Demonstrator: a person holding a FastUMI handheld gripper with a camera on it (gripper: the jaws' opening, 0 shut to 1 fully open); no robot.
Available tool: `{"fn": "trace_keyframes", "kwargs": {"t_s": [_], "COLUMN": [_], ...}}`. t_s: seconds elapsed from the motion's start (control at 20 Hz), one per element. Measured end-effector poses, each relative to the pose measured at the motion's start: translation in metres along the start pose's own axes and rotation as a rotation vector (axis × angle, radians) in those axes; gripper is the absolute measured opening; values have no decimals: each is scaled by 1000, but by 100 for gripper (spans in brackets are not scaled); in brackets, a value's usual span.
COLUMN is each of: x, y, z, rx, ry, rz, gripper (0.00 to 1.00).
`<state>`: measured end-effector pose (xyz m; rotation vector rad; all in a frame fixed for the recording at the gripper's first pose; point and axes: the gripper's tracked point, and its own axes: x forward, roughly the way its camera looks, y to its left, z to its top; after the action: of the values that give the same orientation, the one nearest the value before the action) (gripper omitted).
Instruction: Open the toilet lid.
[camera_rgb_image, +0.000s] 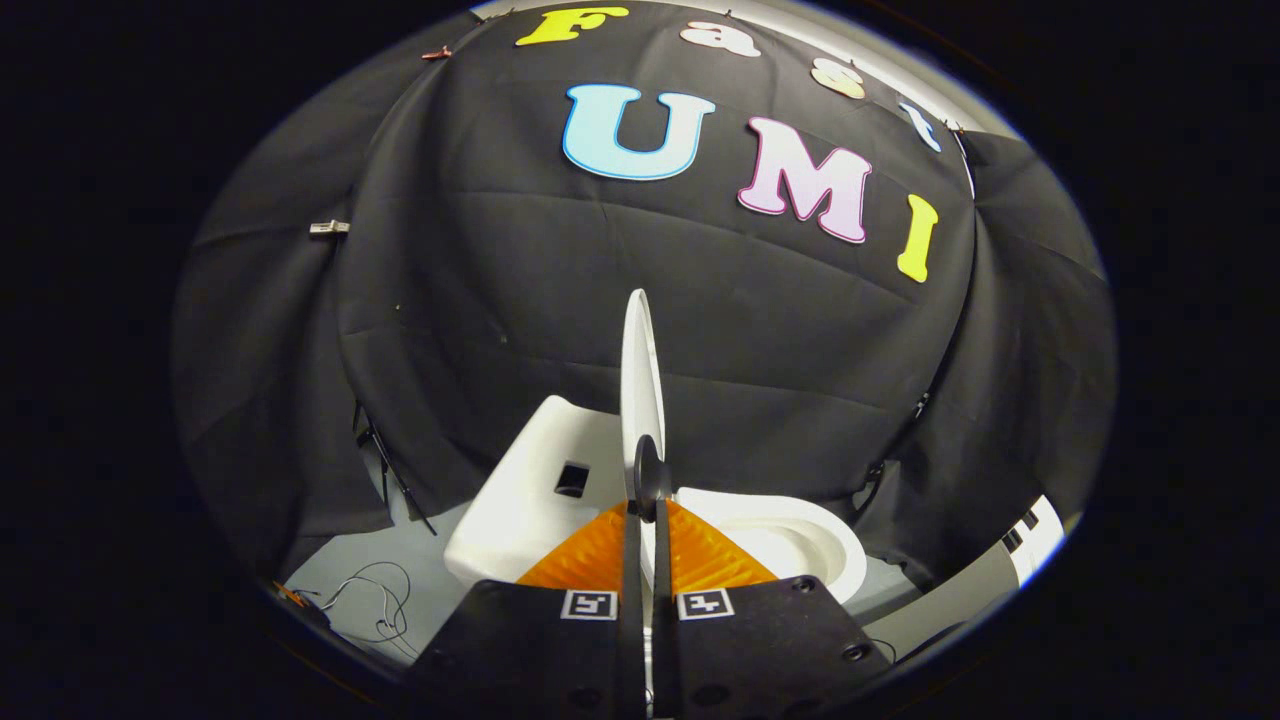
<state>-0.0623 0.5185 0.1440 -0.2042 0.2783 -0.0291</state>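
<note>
Toilet lid (641, 370) is standing almost straight up, seen from its thin edge, just ahead of the tool (647, 500). The tool is clenched on the lid's rim, with one finger pressing on each side. Below and to one side sits the white toilet bowl (800, 545), open now. On the other side is the white tank (530, 490), close behind the lid.

I think the job is nearly done. But the lid may not be leaning back far enough yet. If the tool lets go too soon, the lid could tip forward and slam down on the bowl. The rim is thin and smooth, so it could also slip out of the fingers. Pushing too hard could bang it on the tank.
</note>
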Motion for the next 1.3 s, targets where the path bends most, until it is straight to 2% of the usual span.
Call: {"fn": "trace_keyframes", "kwargs": {"t_s": [0.15,0.25,0.45,0.55,0.85,0.95,1.05,1.3], "x": [3,1,-1,0,-12,-23,-34,-39], "y": [1,3,15,8,3,-4,-17,-79], "z": [0,-1,-5,-2,13,22,30,51], "rx": [7,-4,-9,-50,-31,-13,27,69], "ry": [4,3,16,-7,-32,-38,-37,-66], "rz": [4,13,76,50,90,127,174,202], "gripper": [8,14,71,100,99,99,99,99]}}
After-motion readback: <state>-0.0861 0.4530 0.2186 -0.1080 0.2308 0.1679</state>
